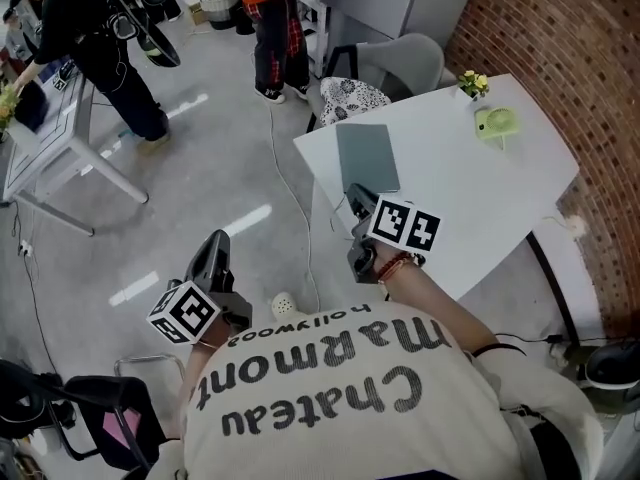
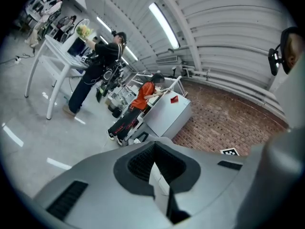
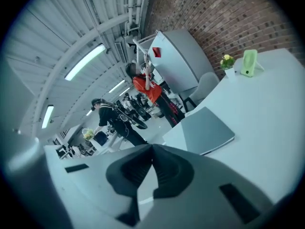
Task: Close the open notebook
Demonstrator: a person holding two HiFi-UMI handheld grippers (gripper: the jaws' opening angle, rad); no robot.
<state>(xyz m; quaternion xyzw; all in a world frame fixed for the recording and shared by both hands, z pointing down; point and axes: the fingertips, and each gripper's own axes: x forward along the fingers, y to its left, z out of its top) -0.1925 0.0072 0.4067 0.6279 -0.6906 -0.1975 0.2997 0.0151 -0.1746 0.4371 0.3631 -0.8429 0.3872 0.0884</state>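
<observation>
Lab-like workshop: brick wall [image 1: 540, 28], concrete floor [image 1: 210, 178], white tables [image 1: 500, 193], strip lights [image 2: 164, 25].

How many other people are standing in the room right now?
2. A person in black stands by the white desk at far left; a person in an orange top stands beyond the grey chair. More may be hidden farther back.

We look steeply down from the head, notebook [image 1: 367, 156] at 1 o'clock. Our right gripper view shares it, low and closer.
</observation>
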